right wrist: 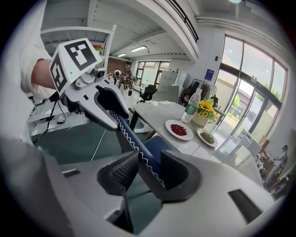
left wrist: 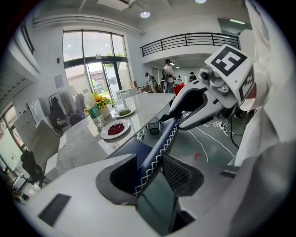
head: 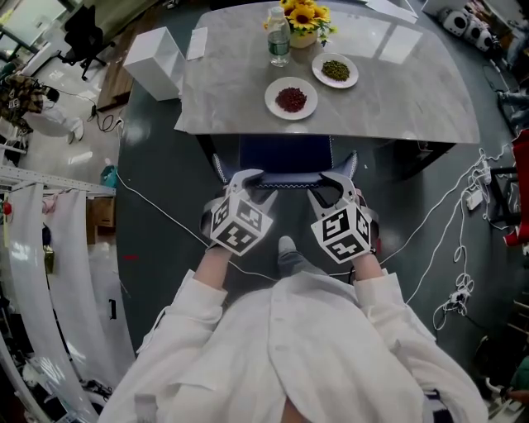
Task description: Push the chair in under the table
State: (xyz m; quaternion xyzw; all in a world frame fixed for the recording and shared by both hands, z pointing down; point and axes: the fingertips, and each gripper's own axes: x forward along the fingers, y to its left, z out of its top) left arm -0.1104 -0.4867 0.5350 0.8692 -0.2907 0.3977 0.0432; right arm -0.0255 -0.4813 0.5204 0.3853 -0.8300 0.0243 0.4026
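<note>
1. Chair (head: 285, 155): there is 1, and it stands at the near edge of the table (head: 388, 91), with its seat partly under the tabletop and its backrest outside.
2. It is dark blue, and white zigzag stitching runs along the edge of the backrest.
3. There are 2 grippers. The left gripper (left wrist: 152, 172) is clamped on the left part of the backrest.
4. The right gripper (right wrist: 143, 172) is clamped on the right part in the same way. In both gripper views the stitched edge sits between the pads.
5. There is 1 table with a grey stone-like top. It carries 2 white plates: 1 plate with red bits (head: 273, 106) and 1 plate with green bits (head: 351, 78).
6. Also on the table are 1 water bottle (head: 279, 37) and 1 pot of sunflowers (head: 306, 15). 1 white box (head: 157, 58) is at its left corner.
7. The floor (head: 165, 240) is dark, and white cables (head: 463, 273) lie on it. The room has tall windows, an upper gallery with a railing, and some people far behind.
</note>
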